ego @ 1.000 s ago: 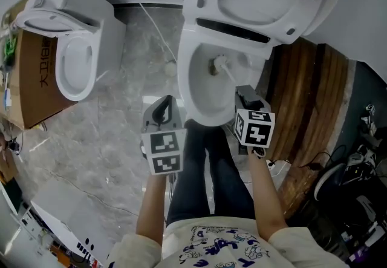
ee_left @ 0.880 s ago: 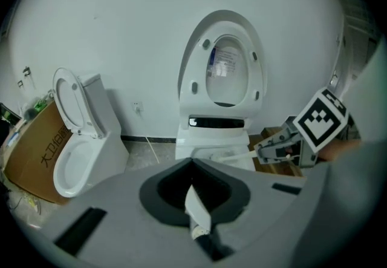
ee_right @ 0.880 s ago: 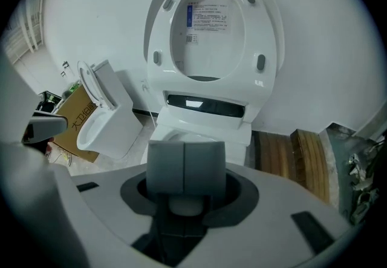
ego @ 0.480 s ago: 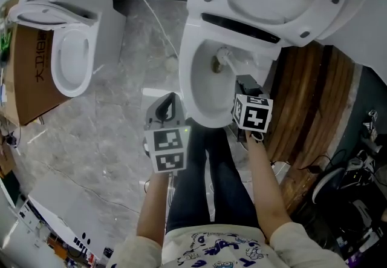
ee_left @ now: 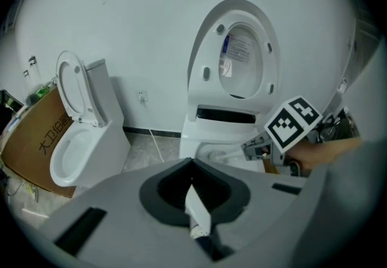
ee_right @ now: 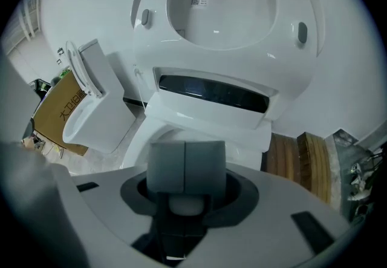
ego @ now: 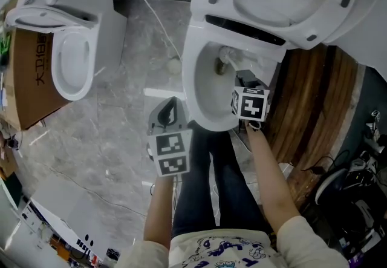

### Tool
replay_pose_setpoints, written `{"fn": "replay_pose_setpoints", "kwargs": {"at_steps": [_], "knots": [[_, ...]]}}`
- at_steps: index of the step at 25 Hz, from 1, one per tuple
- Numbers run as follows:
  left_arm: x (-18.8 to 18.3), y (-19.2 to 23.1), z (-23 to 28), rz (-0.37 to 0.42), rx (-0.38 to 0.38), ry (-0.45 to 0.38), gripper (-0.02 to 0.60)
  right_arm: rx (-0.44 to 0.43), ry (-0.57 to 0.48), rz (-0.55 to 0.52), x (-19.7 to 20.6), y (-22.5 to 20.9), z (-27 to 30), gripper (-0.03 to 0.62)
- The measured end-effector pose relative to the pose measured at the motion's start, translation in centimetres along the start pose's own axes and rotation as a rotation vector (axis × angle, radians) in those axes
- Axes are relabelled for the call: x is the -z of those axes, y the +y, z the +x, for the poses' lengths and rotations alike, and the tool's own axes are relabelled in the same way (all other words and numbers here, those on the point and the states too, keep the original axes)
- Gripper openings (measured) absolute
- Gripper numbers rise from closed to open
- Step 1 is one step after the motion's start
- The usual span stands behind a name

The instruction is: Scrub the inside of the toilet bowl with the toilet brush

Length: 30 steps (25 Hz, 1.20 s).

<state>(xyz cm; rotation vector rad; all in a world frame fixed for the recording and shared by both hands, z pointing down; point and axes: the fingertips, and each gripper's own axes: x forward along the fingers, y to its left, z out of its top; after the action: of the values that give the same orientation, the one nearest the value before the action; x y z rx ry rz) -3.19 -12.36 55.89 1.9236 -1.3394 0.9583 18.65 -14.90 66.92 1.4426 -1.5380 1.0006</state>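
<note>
Currently you are pinching the handle of the toilet brush (ego: 225, 58) with the right gripper (ego: 243, 79), its claw pressed together on the white shaft. You are holding it just over the right rim of the toilet bowl (ego: 199, 103) so the bristle head is reaching down toward the bowl's back wall by the drain, which I judge to be a scrubbing stroke under way. The left gripper (ego: 170, 106) is hanging outside the bowl's front-left edge, claw pressed together on nothing, likely parked clear of the brush. The head view is showing the bristles inside the bowl. The right gripper view is hiding them behind its own jaws, showing only the handle's rounded end and the raised lid (ee_right: 224, 6) above the bowl. The left gripper view is catching the brush from the side.
</note>
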Motion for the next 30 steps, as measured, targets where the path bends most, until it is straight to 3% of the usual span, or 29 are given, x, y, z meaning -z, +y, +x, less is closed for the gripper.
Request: {"fn": "replay_pose_setpoints", "kwargs": {"at_steps": [7,17,26,30], "knots": [[0.6,0.8,0.2,-0.02,-0.012,0.009,0.002,-0.023,0.008,0.122,-0.1,0.6,1.6,0.169],[1.3,0.8,-0.3,-0.028,-0.002,0.009,0.002,-0.153,0.035,0.083,2.7,3.9,1.2,0.169],[2.3,0.8,-1.0,-0.035,-0.005,0.017,0.002,-0.198,0.126,-0.182,7.6,6.7,-1.0,0.17],[2.9,0.7,-1.2,-0.037,-0.005,0.024,0.002,-0.209,0.182,-0.372,9.7,7.1,-1.8,0.17]]}}
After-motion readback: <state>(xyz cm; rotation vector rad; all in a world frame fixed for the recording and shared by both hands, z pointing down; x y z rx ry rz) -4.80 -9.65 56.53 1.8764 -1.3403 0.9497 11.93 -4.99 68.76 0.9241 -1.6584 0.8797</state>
